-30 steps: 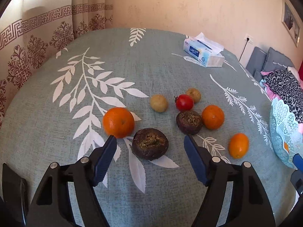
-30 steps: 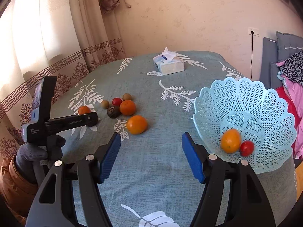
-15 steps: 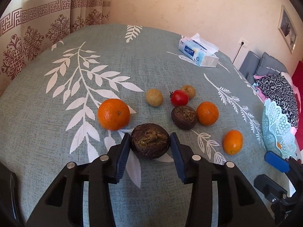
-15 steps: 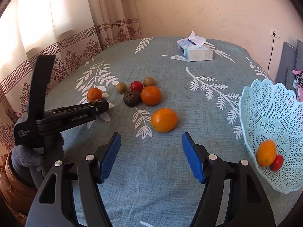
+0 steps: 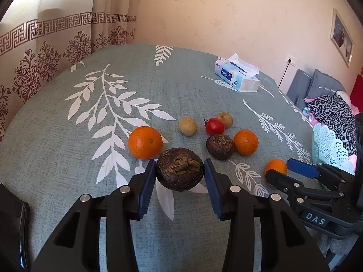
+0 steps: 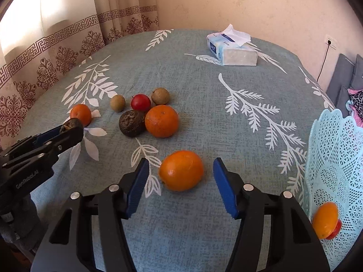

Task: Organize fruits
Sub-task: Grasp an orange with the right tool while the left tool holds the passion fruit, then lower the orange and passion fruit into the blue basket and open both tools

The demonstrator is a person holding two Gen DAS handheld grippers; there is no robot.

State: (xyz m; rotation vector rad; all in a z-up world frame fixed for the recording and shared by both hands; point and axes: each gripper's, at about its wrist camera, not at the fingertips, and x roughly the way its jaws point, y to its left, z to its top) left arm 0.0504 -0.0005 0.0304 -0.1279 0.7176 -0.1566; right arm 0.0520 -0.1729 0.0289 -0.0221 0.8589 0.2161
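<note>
Gripping a dark wrinkled fruit [image 5: 180, 168] with the left gripper [image 5: 180, 172], while the right gripper [image 6: 180, 173] straddles an orange [image 6: 180, 173] without touching it.

Both blue pads of the left gripper press the dark fruit's sides, over the teal leaf-print tablecloth [image 5: 68, 158]; just ahead and left of its tips sits another orange [image 5: 145, 142], and farther ahead a second dark fruit [image 5: 219, 144], a third orange [image 5: 246, 142], a red fruit [image 5: 214, 126] and two small tan fruits. The right gripper's jaws have just been closing, with gaps left on both sides of the orange. To its right stands a pale blue lattice basket [image 6: 335, 170] holding an orange fruit and a red one. A tissue pack [image 6: 232, 49] lies far ahead.
</note>
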